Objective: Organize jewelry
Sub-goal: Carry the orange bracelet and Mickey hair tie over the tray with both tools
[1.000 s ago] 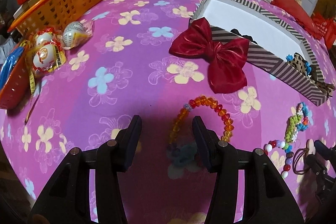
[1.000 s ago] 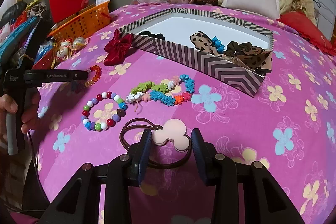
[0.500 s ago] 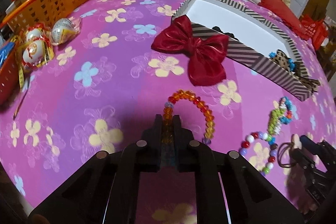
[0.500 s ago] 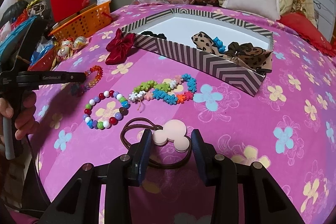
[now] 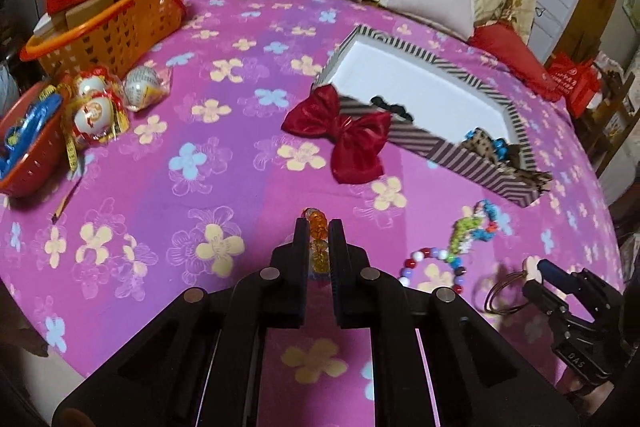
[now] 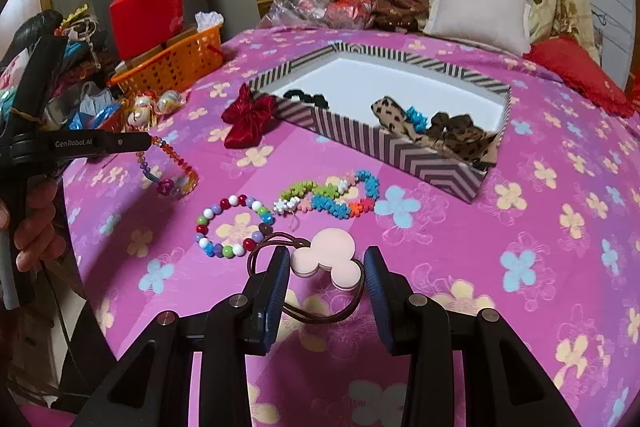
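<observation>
Raised since the earlier frame, left hand-held gripper [image 5: 319, 231] pinches the orange bead bracelet [image 6: 172, 167] above the bed; right hand-held gripper [image 6: 325, 267] stays spread around the hair tie [image 6: 328, 255]; striped box [image 6: 400, 151] holds scrunchies [image 6: 448, 129].

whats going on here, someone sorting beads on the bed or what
A person is tidying jewelry with a pair of tongs in each hand. The left tongs are shut on an orange bead bracelet, lifted off the pink cloth. The right tongs sit open around a pink mouse-head hair tie. The striped box waits behind.
</observation>
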The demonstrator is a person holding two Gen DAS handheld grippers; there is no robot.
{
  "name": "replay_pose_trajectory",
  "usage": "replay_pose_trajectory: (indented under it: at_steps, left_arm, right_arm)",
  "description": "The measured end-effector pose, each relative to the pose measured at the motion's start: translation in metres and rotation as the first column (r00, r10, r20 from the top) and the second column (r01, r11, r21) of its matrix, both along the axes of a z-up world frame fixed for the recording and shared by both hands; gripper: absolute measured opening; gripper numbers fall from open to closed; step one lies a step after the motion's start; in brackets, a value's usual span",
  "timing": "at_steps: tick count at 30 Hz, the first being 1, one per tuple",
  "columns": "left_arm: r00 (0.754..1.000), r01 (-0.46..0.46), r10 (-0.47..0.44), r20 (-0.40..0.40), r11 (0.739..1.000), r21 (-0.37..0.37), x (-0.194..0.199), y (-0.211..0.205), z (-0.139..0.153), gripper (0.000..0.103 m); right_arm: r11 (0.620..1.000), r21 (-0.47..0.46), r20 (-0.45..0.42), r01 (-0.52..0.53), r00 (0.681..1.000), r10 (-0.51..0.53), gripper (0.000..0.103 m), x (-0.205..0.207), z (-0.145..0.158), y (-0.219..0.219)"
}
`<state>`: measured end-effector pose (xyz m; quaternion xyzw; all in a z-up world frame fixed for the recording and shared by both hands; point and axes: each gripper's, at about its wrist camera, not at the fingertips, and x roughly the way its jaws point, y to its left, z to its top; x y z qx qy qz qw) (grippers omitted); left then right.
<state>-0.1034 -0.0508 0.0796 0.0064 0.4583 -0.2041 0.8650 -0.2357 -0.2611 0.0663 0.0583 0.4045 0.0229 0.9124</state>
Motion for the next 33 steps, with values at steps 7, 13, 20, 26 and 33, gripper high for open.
replay_pose_trajectory:
  at_steps: [7,13,20,26,33]
  left_arm:
    - [0.999,0.016,-0.016,0.048,1.0,-0.003,-0.014,-0.005,0.029,0.008]
    - [0.998,0.026,-0.026,0.064,1.0,-0.004,-0.019,-0.01,0.04,0.008]
    - [0.996,0.035,-0.037,0.083,0.999,0.031,-0.023,-0.025,0.045,0.008]
    - [0.995,0.043,-0.048,0.092,0.997,0.062,-0.023,-0.038,0.045,0.008]
    - [0.991,0.059,-0.07,0.111,0.993,0.102,-0.017,-0.055,0.045,0.008]
  right_arm:
    - [1.0,0.001,0.028,0.013,1.0,-0.013,0.037,-0.008,0.015,-0.003]
    - [1.0,0.001,0.042,0.022,0.999,-0.022,0.037,-0.011,0.023,-0.007]
    - [1.0,-0.003,0.05,0.024,0.998,-0.024,0.037,-0.009,0.028,-0.01]
    - [1.0,-0.01,0.051,0.023,0.998,-0.023,0.037,-0.002,0.03,-0.014]
    - [0.999,-0.022,0.054,0.024,0.998,-0.022,0.037,0.01,0.033,-0.021]
